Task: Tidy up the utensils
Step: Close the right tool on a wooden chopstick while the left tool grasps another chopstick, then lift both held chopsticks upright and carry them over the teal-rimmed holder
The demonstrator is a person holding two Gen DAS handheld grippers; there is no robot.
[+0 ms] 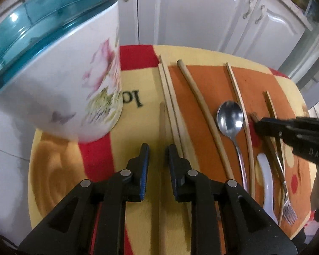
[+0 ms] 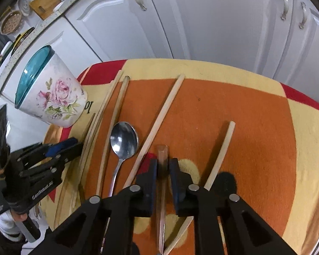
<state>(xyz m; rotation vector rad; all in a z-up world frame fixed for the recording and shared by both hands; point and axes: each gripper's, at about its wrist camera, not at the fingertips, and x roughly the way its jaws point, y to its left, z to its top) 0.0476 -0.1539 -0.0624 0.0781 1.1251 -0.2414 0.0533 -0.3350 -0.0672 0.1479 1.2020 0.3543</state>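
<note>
Right gripper (image 2: 163,165), bottom centre of right view: your jaws pinch dark chopstick (image 2: 162,182), stick running straight down between pads. Keep pinch firm, lift clear before swinging. Left gripper (image 1: 157,155), bottom centre of left view: jaws slightly spread, pale chopstick (image 1: 162,123) between them, pads not visibly pressing; judge it as loose. Floral cup (image 1: 59,68) with teal rim stands upper left on worktop (image 1: 138,223) mat. Spoon (image 2: 123,142), fork (image 1: 288,210), more sticks lie between. Carry stick over spoon, tip it upright, drop into cup.
</note>
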